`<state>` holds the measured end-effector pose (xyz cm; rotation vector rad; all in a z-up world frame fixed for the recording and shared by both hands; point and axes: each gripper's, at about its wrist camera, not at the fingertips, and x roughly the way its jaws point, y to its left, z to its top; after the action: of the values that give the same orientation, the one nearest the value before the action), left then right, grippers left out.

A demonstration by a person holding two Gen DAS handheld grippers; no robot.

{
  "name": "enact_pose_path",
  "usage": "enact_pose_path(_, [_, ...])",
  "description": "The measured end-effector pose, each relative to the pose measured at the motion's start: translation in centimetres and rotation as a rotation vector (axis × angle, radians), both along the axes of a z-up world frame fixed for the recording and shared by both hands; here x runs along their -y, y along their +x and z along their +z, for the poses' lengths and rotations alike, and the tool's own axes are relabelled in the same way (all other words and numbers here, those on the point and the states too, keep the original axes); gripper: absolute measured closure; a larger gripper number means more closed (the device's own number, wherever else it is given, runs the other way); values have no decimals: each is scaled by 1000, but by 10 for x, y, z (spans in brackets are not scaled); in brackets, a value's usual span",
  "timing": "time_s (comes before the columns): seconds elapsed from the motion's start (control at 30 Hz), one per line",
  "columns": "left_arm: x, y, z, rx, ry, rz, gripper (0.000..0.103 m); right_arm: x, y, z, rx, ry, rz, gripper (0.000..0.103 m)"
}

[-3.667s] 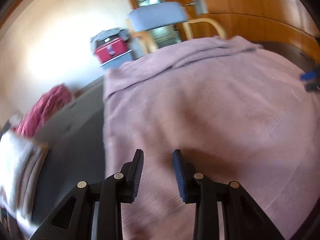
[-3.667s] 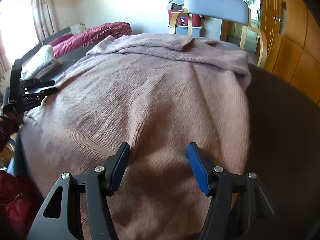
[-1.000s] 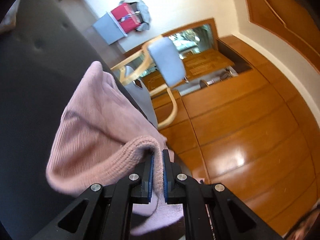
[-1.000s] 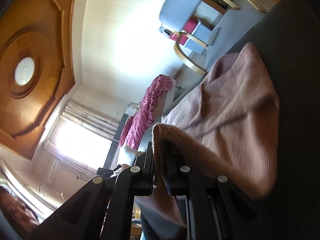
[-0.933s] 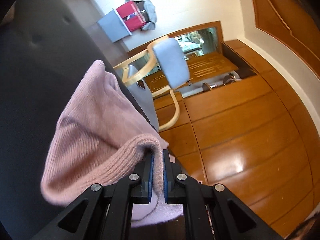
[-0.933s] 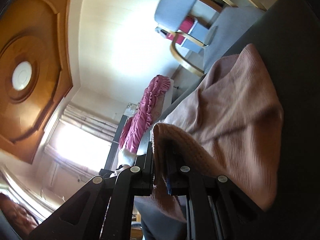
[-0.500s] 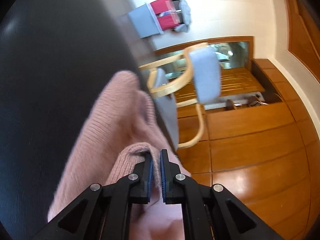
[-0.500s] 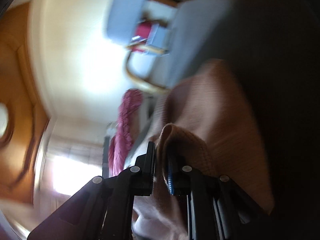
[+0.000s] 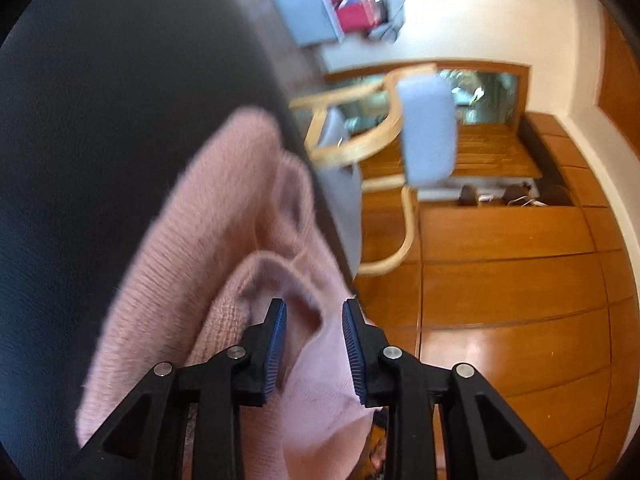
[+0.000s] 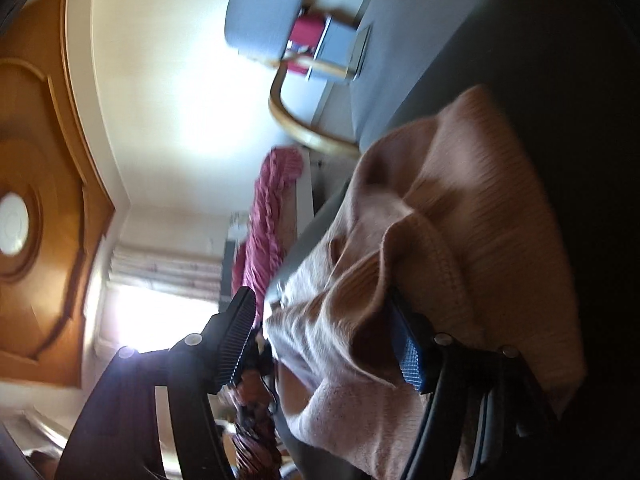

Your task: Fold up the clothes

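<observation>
A pink knitted sweater (image 9: 208,232) lies doubled over on the dark padded surface (image 9: 100,120). My left gripper (image 9: 314,306) is at its near edge and its jaws are opening. A loose fold of knit sits between the blue pads (image 9: 276,344), which do not press on it. In the right wrist view the same sweater (image 10: 472,208) is bunched in front of my right gripper (image 10: 320,308). Those jaws are opening wide, and the hem rests slack against the right-hand blue pad (image 10: 408,352), free of the other.
A chair (image 9: 426,132) with a grey-blue cushion and bent wooden arms stands beyond the surface's far edge. Behind it are a red box (image 9: 354,4) and wooden cabinets (image 9: 500,280). A magenta garment (image 10: 268,216) lies to the side in the right wrist view.
Both grippers were shut on the sweater's edge and have now parted their jaws, letting it go. They carried that edge forward and down onto the rest of the sweater, and both views rolled.
</observation>
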<state>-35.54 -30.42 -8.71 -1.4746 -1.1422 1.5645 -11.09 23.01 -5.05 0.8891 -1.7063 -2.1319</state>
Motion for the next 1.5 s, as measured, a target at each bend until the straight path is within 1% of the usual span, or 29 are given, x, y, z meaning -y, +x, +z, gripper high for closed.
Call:
enact_pose_path(0.07, [-8,-4,-5,40,30,15,76,3,-11,-4,-9,-52,11,35])
enact_pose_path(0.1, [-5,-7,-5,42,61,54,76,2,-12,-5,-27,-84,1,35])
enact_pose_path(0.17, [2,-14,-3,40,128,143,76,-8,-21,-5,-81,-123,-80,35])
enact_pose_path(0.2, [8,-17,-3,35,139,206,76,-14,-24,-5,-101,-127,-137,35])
enact_pose_path(0.23, [15,-19,-2,25,135,260,76,-20,-23,-7,-98,-120,-198,35])
enact_pose_path(0.27, [20,-19,0,8,114,297,76,-27,-21,-10,-84,-109,-261,35])
enact_pose_path(0.3, [25,-19,2,-9,90,331,76,-30,-19,-13,-69,-99,-299,35])
enact_pose_path(0.33, [30,-16,6,-44,54,357,76,-29,-17,-16,-66,-91,-305,35])
enact_pose_path(0.37, [31,-12,11,-80,22,347,76,-25,-15,-15,-80,-73,-292,35])
enact_pose_path(0.47, [31,1,25,-190,-71,303,76,2,-12,5,-121,108,-185,35])
enact_pose_path(0.53, [17,12,37,-265,-61,172,76,23,-14,20,-181,174,-83,35])
enact_pose_path(0.6, [3,25,49,-339,-46,32,76,43,-16,25,-228,164,41,35])
enact_pose_path(0.7, [-24,37,57,-361,-22,-155,76,66,-26,27,-244,144,205,35])
enact_pose_path(0.73, [-38,37,55,-354,-49,-200,76,72,-35,26,-230,155,247,35])
enact_pose_path(0.8, [-66,35,50,-336,-112,-285,76,80,-51,22,-179,192,297,35])
enact_pose_path(0.87, [-88,29,41,-310,-202,-320,76,86,-70,16,-123,212,330,35])
enact_pose_path(0.97, [-103,15,44,-356,-240,-233,76,79,-93,15,-107,227,281,35])
enact_pose_path(1.03, [-95,9,54,-434,-294,-97,76,69,-97,22,-125,286,182,35])
enact_pose_path(1.17, [-77,-3,76,-592,-405,190,76,60,-89,31,-132,445,-11,35])
enact_pose_path(1.2, [-70,1,78,-615,-408,213,76,61,-88,33,-144,460,-9,35])
enact_pose_path(1.23, [-65,6,79,-634,-402,226,76,61,-85,39,-171,462,27,35])
enact_pose_path(1.3, [-58,19,78,-670,-364,237,76,75,-79,51,-257,478,107,35])
enact_pose_path(1.33, [-55,27,75,-696,-334,237,76,87,-73,59,-314,478,177,35])
enact_pose_path(1.4, [-58,34,69,-732,-332,246,76,110,-65,63,-382,442,361,26])
enact_pose_path(1.43, [-60,38,67,-749,-333,250,76,124,-66,64,-391,427,454,21])
enact_pose_path(1.5, [-67,34,64,-740,-337,229,76,146,-74,58,-352,433,546,21])
